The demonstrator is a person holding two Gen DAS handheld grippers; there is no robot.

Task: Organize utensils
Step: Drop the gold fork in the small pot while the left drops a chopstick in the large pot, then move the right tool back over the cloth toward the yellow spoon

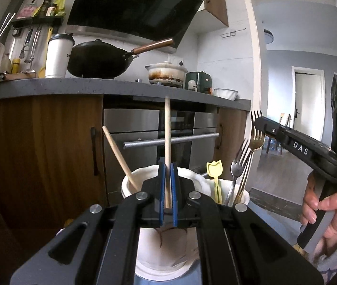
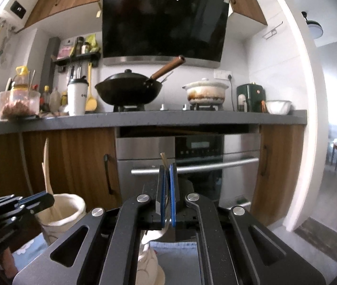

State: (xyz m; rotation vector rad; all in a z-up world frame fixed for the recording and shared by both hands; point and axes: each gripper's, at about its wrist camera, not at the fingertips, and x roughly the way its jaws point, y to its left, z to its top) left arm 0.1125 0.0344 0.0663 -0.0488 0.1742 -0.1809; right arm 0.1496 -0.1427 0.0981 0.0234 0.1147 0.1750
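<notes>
Left tool (image 1: pixel 167 166) clamped tight, near level; right tool (image 2: pixel 167 168) likewise, hand-held.

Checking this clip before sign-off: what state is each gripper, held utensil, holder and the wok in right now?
left gripper: shut on the wooden chopstick
wooden chopstick: upright, over the white holder
right gripper: shut on the gold fork
gold fork: tines up, clear of the holders
white holder: holds one leaning chopstick
second holder: holds forks, yellow utensil
wok: lid on
</notes>
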